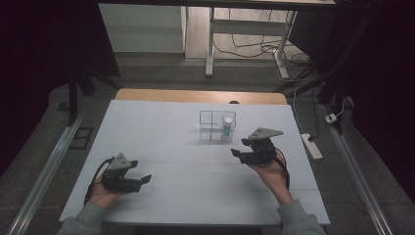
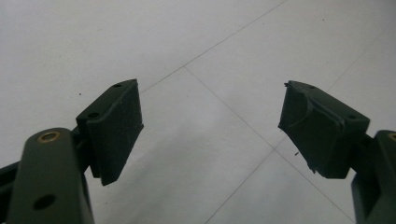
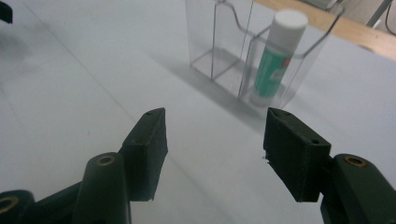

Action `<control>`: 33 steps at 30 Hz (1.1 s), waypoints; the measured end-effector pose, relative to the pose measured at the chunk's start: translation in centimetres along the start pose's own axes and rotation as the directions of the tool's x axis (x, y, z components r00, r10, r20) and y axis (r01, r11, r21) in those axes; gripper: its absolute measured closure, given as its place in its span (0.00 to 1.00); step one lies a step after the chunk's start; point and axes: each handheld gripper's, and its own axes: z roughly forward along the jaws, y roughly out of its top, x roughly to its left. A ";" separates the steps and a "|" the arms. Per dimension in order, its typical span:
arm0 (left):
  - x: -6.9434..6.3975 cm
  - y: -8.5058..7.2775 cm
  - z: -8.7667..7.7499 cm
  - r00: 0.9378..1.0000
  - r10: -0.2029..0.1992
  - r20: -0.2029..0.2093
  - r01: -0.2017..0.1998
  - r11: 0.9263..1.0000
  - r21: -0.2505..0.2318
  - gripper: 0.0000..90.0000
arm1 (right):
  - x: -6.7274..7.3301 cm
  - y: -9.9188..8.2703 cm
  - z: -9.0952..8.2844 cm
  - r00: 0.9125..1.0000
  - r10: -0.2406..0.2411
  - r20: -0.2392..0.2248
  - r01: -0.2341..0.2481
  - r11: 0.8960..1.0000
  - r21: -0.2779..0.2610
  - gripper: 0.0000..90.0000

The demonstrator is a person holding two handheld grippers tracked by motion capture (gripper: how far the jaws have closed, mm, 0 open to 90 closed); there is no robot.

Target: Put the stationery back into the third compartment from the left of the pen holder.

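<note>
A clear plastic organizer (image 1: 211,122) with several compartments stands on the white table, right of centre. A green glue stick with a white cap (image 1: 227,127) stands upright in its front right compartment; the right gripper view shows the organizer (image 3: 224,51) and the stick (image 3: 275,56) just ahead. My right gripper (image 1: 238,152) hovers a short way in front of the organizer, open and holding nothing (image 3: 215,135). My left gripper (image 1: 144,179) rests low at the front left of the table, also open and holding nothing (image 2: 210,116).
The white table surface (image 1: 171,147) has a wooden edge (image 1: 195,95) at the back. A power strip (image 1: 311,145) and cables lie on the floor to the right. A desk frame (image 1: 210,44) stands beyond the table.
</note>
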 end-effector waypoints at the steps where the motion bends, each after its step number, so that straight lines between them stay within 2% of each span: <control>1: 0.0 0.0 0.0 1.000 -0.001 0.000 0.001 1.000 0.000 0.23 | 0.1 -0.4 -0.2 1.000 0.005 -0.001 -0.005 1.000 0.000 0.44; 7: 0.0 0.0 0.1 1.000 -0.002 0.000 0.002 1.000 0.001 0.23 | -0.2 -3.3 -1.5 1.000 0.004 0.009 -0.004 1.000 0.020 0.43; 12: 0.0 0.0 0.1 1.000 0.000 0.000 0.000 1.000 0.004 0.23 | -1.5 -5.6 -2.8 1.000 0.023 0.018 -0.023 1.000 0.015 0.42; 17: 0.0 0.0 0.2 1.000 -0.002 -0.001 0.002 1.000 0.008 0.23 | -2.6 -6.9 -3.5 0.999 0.035 0.018 -0.035 0.999 0.004 0.42; 27: 0.0 0.0 0.2 1.000 0.000 -0.003 0.000 1.000 0.007 0.23 | -2.4 -7.4 -2.8 0.999 0.000 0.033 -0.002 0.999 0.048 0.40; 33: 0.0 0.0 0.2 1.000 0.001 -0.004 -0.001 1.000 0.009 0.23 | -2.5 -7.5 -3.0 1.000 0.004 0.027 -0.005 0.999 0.044 0.40</control>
